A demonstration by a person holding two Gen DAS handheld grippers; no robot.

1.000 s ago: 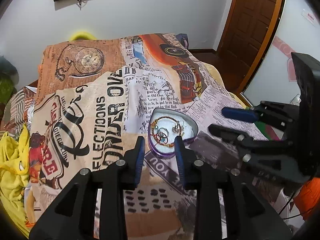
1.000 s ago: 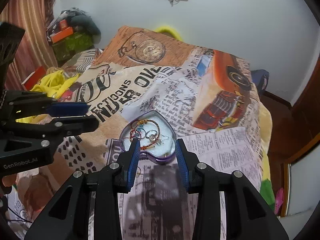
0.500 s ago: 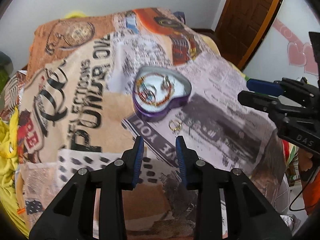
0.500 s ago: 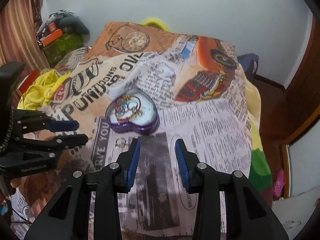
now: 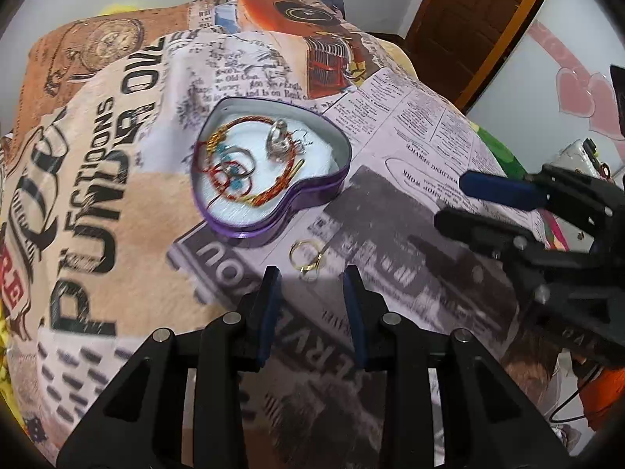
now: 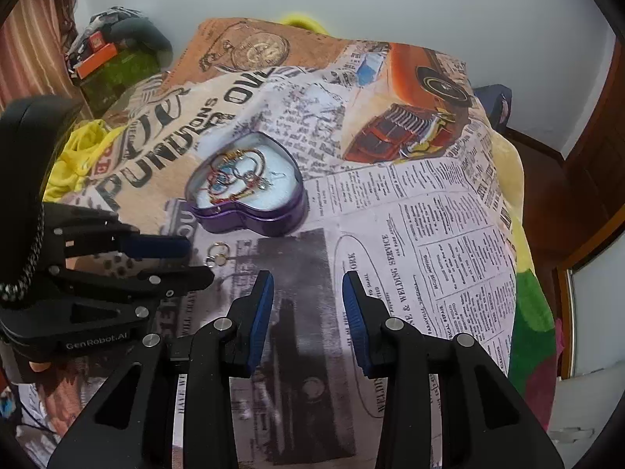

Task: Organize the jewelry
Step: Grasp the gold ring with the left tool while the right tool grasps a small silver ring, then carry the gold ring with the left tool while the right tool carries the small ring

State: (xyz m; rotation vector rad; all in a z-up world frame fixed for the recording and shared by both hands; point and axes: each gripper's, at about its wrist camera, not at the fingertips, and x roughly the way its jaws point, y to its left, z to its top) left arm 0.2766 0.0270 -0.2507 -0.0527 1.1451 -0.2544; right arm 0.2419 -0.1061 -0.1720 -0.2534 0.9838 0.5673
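A purple heart-shaped tin (image 5: 312, 199) lies open on the bed and holds a red-and-gold bracelet (image 5: 250, 164), silver rings (image 5: 278, 141) and other small pieces. It also shows in the right wrist view (image 6: 258, 219). A pair of gold hoop earrings (image 5: 306, 256) lies on the blanket just in front of the tin, also in the right wrist view (image 6: 218, 254). My left gripper (image 5: 310, 277) is open and empty, its tips just short of the earrings. My right gripper (image 6: 306, 283) is open and empty, to the right of the earrings.
The printed newspaper-pattern blanket (image 6: 410, 234) covers the bed. Yellow cloth (image 6: 78, 156) lies at the left edge. A brown door (image 5: 480, 11) stands at the far right. Clutter (image 6: 113, 51) sits by the back left wall.
Both grippers have pulled back from the tin and dropped lower. The left gripper has come close to the gold earrings, which now lie right before its tips.
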